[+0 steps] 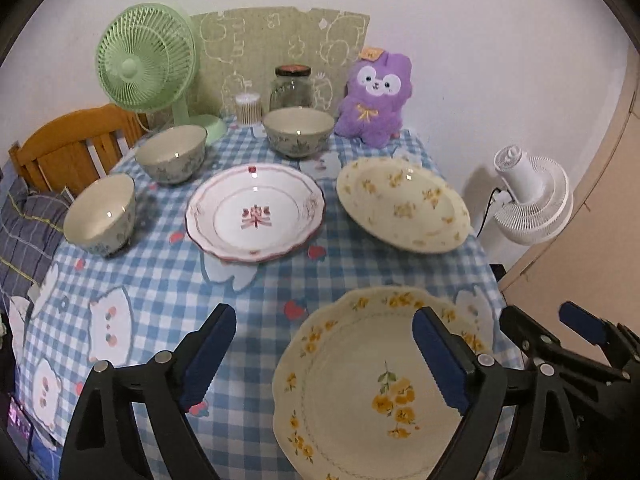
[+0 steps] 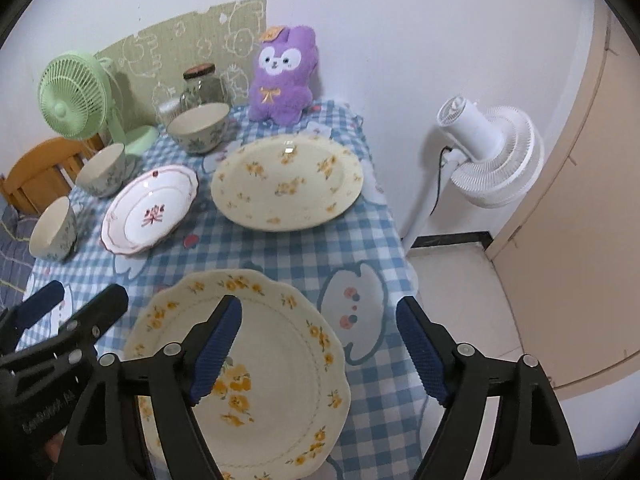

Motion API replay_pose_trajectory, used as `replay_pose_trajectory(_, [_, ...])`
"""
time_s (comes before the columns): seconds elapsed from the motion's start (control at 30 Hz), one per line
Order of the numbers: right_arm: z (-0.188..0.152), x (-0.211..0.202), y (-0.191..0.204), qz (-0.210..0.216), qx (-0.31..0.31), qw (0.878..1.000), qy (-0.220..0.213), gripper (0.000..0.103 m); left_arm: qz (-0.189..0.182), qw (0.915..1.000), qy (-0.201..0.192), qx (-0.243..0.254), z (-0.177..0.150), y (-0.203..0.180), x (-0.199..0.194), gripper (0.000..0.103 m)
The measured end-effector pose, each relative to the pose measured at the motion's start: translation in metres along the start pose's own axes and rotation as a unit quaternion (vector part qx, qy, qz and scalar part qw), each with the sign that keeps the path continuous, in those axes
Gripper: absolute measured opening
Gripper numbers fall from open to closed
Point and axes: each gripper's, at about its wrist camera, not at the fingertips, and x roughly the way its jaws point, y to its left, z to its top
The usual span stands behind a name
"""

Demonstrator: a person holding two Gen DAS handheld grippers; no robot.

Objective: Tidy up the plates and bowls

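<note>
A cream plate with yellow flowers [image 1: 360, 380] [image 2: 272, 360] lies on the checked tablecloth [image 1: 160, 280] at the near edge. My left gripper [image 1: 324, 316] hangs open above its left rim, and my right gripper [image 2: 320, 304] hangs open above its right rim; neither touches it. Beyond lie a second cream flowered plate [image 1: 404, 204] [image 2: 288, 184] and a white plate with a red pattern [image 1: 256, 212] [image 2: 150, 210]. Three cream bowls stand upright at the left [image 1: 100, 216], back left [image 1: 172, 154] and back middle [image 1: 298, 132].
Along the wall stand a green fan [image 1: 144, 64], a glass jar [image 1: 292, 88], a cotton-swab tub [image 1: 248, 108] and a purple plush toy [image 1: 376, 96]. A wooden chair [image 1: 72, 144] is at the table's left. A white fan [image 2: 492, 160] stands on the floor to the right.
</note>
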Motion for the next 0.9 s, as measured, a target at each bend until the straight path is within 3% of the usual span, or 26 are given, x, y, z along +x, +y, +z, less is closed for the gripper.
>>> replay_pose_trajectory(0.33, [0.041,-0.050,-0.005,-0.015,0.025,0.998,-0.055,0.088,-0.029,0.9984,-0.046,0.010,0.042,-0.005,-0.041,0.096])
replay_pose_trajectory(0.57, [0.066,-0.066,-0.003,-0.022,0.036,0.997,-0.060,0.088,-0.050,0.9981,-0.032,0.019,0.074,-0.005,-0.050,0.096])
replay_pose_trajectory(0.67, [0.073,-0.068,-0.003,-0.035,0.045,0.996,-0.068,0.088,-0.038,0.9983,-0.035,0.026,0.084,-0.004,-0.046,0.096])
replay_pose_trajectory(0.9, [0.101,-0.054,-0.013,0.006,0.075,0.996,-0.055,0.088,-0.032,0.9983,-0.040,0.028,0.106,-0.007,-0.033,0.096])
